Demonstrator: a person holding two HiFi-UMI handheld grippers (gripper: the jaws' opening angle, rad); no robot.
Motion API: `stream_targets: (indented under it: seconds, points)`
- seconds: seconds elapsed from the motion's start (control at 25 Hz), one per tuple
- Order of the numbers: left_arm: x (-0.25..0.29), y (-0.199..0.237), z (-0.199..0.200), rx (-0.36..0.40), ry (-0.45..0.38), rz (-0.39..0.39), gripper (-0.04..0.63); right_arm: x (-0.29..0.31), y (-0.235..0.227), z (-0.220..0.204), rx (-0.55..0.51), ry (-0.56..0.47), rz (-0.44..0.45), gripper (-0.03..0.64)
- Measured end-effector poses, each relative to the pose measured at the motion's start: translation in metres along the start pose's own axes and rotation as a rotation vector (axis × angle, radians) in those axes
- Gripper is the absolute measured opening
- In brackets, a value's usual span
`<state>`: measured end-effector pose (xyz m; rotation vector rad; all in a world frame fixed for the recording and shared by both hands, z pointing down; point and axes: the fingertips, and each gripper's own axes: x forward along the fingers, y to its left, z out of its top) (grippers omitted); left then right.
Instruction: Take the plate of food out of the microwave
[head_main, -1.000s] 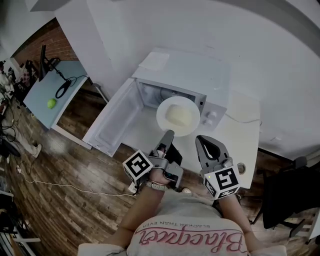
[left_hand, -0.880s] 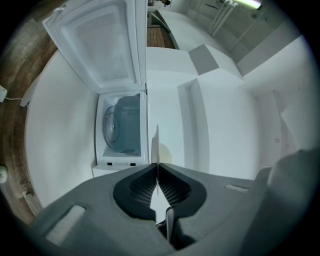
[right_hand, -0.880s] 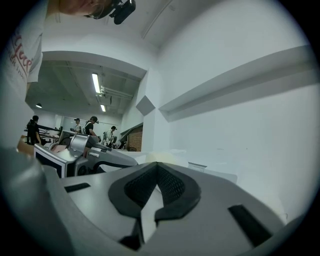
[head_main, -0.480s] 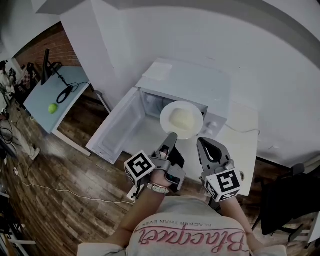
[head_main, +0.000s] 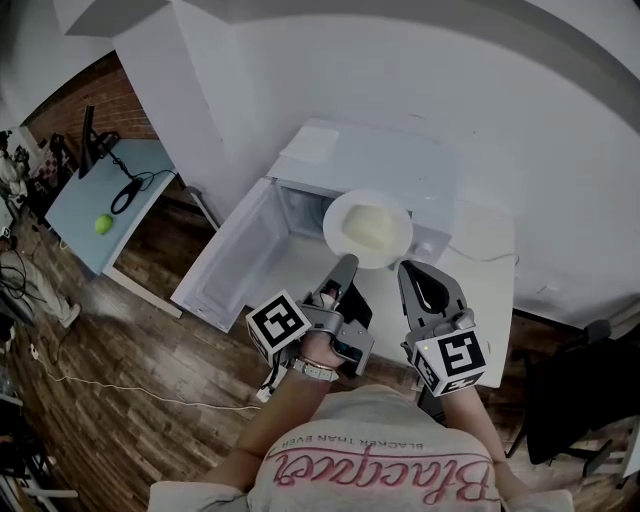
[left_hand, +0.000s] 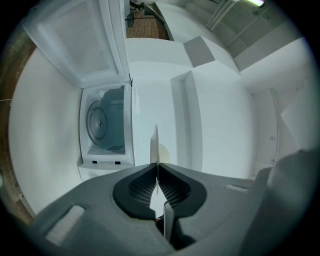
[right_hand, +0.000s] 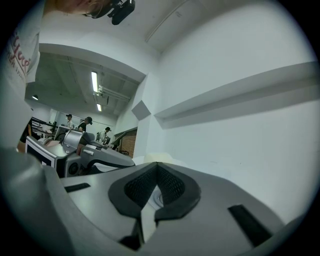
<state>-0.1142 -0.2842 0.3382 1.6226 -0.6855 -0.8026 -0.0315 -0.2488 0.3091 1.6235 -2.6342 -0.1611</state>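
In the head view a white microwave (head_main: 385, 160) stands with its door (head_main: 235, 255) swung open to the left. A white plate (head_main: 368, 228) carrying pale food (head_main: 370, 224) hangs level in front of the oven opening, outside it. My left gripper (head_main: 345, 263) is shut on the plate's near rim. The left gripper view shows that plate (left_hand: 154, 145) edge-on, pinched between the pads of the left gripper (left_hand: 157, 166), with the empty turntable (left_hand: 98, 121) behind. My right gripper (head_main: 412, 268) is shut and holds nothing, just right of the plate.
The microwave sits on a white table (head_main: 492, 285) against a white wall. A paper sheet (head_main: 308, 146) lies on the oven's top. At far left a blue table (head_main: 95, 195) bears a green ball (head_main: 103, 224). A black chair (head_main: 580, 390) stands right. Wooden floor lies below.
The plate, gripped by my left gripper, has shifted a little right and farther from me. My right gripper has moved along beside it, still shut.
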Motion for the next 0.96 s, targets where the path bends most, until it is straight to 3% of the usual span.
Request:
stream_targets:
  seconds: [0.52,0.96]
  points:
    - [0.003,-0.002,0.0,-0.014,-0.004,-0.009,0.012,-0.003,-0.013,0.0,0.012,0.016,-0.05,0.009]
    - [0.006,-0.002,0.001,0.017,0.002,-0.014,0.012,0.0,-0.016,0.006,0.005,-0.014,-0.076,0.009]
